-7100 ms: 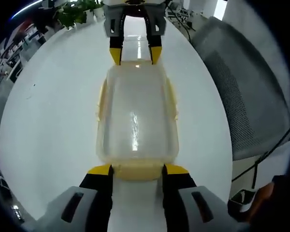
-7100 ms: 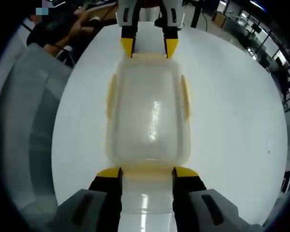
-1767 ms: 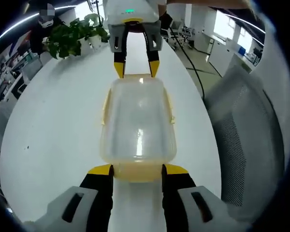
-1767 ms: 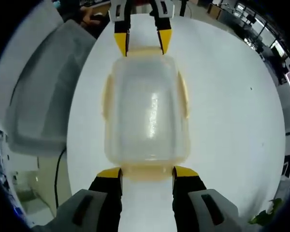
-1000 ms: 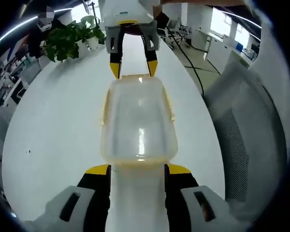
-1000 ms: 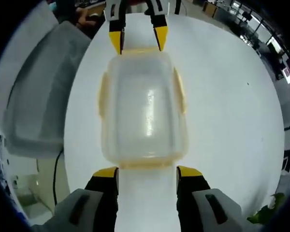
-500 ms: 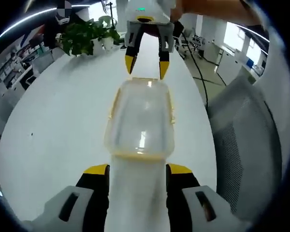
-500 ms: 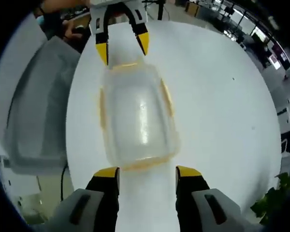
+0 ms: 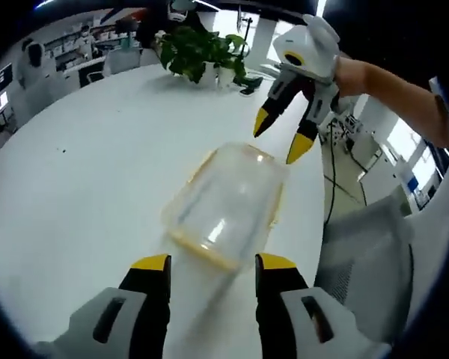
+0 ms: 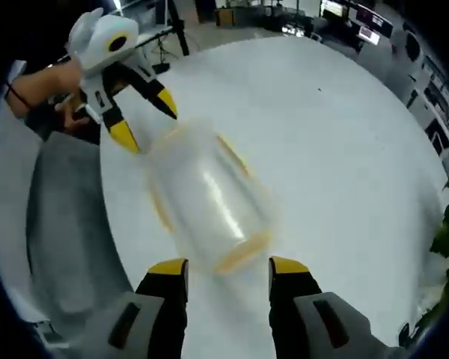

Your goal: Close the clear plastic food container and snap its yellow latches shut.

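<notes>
The clear plastic food container (image 9: 224, 206) lies on the white worktop (image 9: 75, 172) with its lid on and its yellow latches (image 10: 232, 154) along the sides. The left gripper (image 9: 209, 263) has its jaws apart, holding nothing, just short of the container's near end. The right gripper (image 9: 284, 138) hovers just beyond the container's far end, jaws also spread and empty. A potted plant (image 9: 202, 52) stands well beyond the container, and a grey chair (image 9: 367, 262) sits beside the worktop.
</notes>
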Motion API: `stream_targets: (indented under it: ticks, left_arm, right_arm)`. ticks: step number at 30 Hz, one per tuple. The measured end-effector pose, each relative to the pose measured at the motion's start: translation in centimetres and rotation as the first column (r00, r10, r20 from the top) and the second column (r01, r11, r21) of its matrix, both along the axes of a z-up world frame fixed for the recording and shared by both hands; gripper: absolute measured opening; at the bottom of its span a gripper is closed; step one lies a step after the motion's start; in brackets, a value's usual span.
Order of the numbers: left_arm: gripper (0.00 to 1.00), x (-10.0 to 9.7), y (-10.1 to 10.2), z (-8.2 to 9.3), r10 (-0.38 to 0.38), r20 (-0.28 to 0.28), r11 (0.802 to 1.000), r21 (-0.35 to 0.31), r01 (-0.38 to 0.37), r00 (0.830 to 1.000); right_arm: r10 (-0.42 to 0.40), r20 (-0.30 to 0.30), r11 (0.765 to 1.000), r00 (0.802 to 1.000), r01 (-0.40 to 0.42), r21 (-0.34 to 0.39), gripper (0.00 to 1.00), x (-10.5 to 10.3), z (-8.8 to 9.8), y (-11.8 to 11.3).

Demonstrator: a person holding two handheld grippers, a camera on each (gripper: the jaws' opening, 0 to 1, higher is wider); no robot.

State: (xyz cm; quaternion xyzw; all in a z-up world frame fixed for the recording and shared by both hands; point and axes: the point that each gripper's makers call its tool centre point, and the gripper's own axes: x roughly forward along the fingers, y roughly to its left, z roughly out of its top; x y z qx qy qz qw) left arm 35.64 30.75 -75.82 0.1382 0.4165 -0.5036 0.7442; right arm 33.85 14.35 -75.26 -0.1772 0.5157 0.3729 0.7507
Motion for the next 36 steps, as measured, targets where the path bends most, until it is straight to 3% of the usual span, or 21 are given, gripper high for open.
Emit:
stream_targets:
  ticks: [3,8,12,17,18,19,23,32,35,36]
  left_arm:
    - [0.43,0.2,0.1,-0.3,0.046,-0.012,0.999,0.017,-0.046,0.999]
    - [0.43,0.3,-0.2,-0.5,0.124,-0.047,0.992,0.013,-0.123,0.991]
    - [0.4,0.4,-0.4,-0.8,0.219,-0.106,0.976,0.011,-0.22,0.97]
    - [0.36,0.1,-0.7,-1.5,0.227,-0.136,0.974,0.027,-0.225,0.964]
    - [0.37,0.2,-0.7,-1.6,0.224,-0.12,0.974,0.04,-0.221,0.967]
    - [0.36,0.3,-0.9,-1.5,0.229,-0.119,0.973,0.028,-0.228,0.966]
    - [0.33,0.2,-1.2,-1.5,0.24,-0.158,0.971,0.025,-0.239,0.958]
    - [0.29,0.2,-1.4,-1.6,0.253,-0.179,0.967,0.019,-0.253,0.951]
    - [0.26,0.4,-1.4,-1.7,0.29,-0.198,0.956,0.007,-0.294,0.937]
    - [0.24,0.4,-1.5,-1.7,0.305,-0.212,0.95,-0.001,-0.312,0.928]
  right_arm:
    - [-0.127,-0.004,0.992,0.992,0.128,0.016,0.4,0.8,0.0,-0.4]
    - [-0.28,-0.052,0.959,0.959,0.282,0.036,0.4,1.1,-0.8,-0.1]
    - [-0.419,-0.115,0.902,0.901,0.427,0.057,0.4,1.3,-1.8,-0.2]
    - [-0.443,-0.146,0.885,0.884,0.458,0.087,0.38,1.5,-2.4,0.2]
    - [-0.446,-0.158,0.882,0.881,0.462,0.09,0.38,1.4,-2.5,0.4]
    - [-0.47,-0.166,0.866,0.867,0.489,0.104,0.38,1.6,-2.4,0.5]
    - [-0.485,-0.209,0.849,0.849,0.514,0.122,0.37,1.5,-2.5,0.9]
    - [-0.485,-0.211,0.847,0.848,0.516,0.125,0.34,1.4,-2.6,1.0]
    - [-0.483,-0.224,0.846,0.847,0.517,0.13,0.31,1.4,-2.6,1.1]
    - [-0.517,-0.252,0.825,0.818,0.555,0.109,0.3,1.3,-2.6,0.8]
